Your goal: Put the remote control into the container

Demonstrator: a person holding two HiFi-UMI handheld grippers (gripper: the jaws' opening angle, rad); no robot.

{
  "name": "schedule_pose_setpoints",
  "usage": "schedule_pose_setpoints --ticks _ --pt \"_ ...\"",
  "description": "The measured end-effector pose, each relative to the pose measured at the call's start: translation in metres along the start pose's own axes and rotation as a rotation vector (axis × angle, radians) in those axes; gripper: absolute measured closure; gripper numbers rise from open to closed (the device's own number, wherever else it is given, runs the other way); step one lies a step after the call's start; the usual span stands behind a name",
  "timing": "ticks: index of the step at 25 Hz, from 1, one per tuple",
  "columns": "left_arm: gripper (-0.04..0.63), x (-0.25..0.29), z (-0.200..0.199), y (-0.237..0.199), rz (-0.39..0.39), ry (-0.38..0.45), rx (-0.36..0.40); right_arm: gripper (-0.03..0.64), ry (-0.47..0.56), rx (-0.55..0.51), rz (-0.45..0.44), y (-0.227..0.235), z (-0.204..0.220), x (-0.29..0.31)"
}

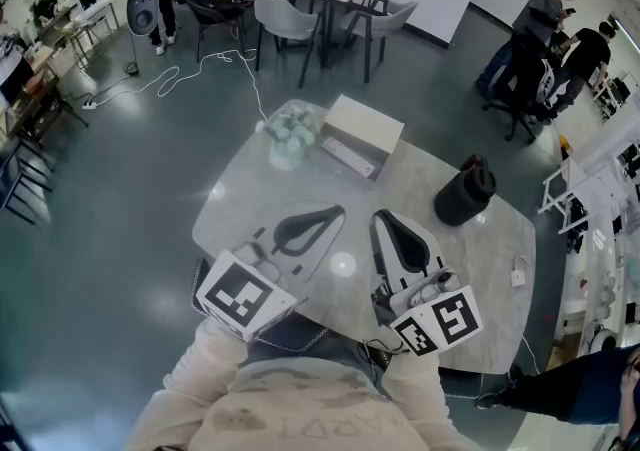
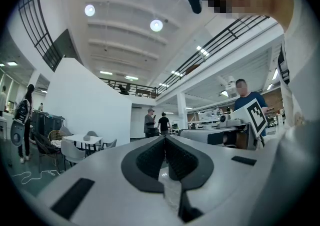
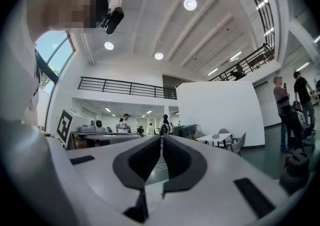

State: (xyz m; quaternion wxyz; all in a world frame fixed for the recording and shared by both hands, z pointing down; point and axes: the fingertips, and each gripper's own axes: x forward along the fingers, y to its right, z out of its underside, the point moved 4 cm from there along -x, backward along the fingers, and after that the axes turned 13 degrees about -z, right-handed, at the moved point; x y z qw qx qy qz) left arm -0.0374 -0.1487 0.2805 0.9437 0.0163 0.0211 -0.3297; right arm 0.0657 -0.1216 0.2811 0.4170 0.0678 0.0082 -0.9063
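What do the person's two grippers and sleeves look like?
The left gripper and right gripper are pale grey shells with black ribbed jaws tapering to a point. Each carries a white cube with black square markers. The sleeves are cream and long.

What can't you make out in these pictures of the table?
Head view: the box's inside, too small to tell open or closed.
Head view: the pale green cluster beside it, too small to identify.
Both gripper views: the table, blocked by their own jaws, cameras tilted up.
Gripper views: a face, covered by mosaic.
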Motion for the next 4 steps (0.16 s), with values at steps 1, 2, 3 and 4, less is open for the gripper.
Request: schedule_pose_setpoints --ticks 1,2,3,4 --pt "0.581 -0.001 -0.0003 -0.0001 0.0 0.002 -0.003 0.589 0.002 0.002 -0.001 -0.0011 -0.0002 0.0002" --pt "0.581 -0.0019 -0.0001 -0.0005 0.001 0.007 -0.001 0.589 0.004 0.004 -0.002 -0.0022 0.0 0.0004" --pt "0.583 -0.0029 0.0007 -0.0011 0.002 0.012 0.005 0.589 0.005 0.005 -0.002 -0.0034 0.0003 0.0006" --pt "0.581 -0.004 0.0016 -0.0018 0.003 0.016 0.013 0.589 0.006 0.006 -0.003 -0.0047 0.0006 0.0009"
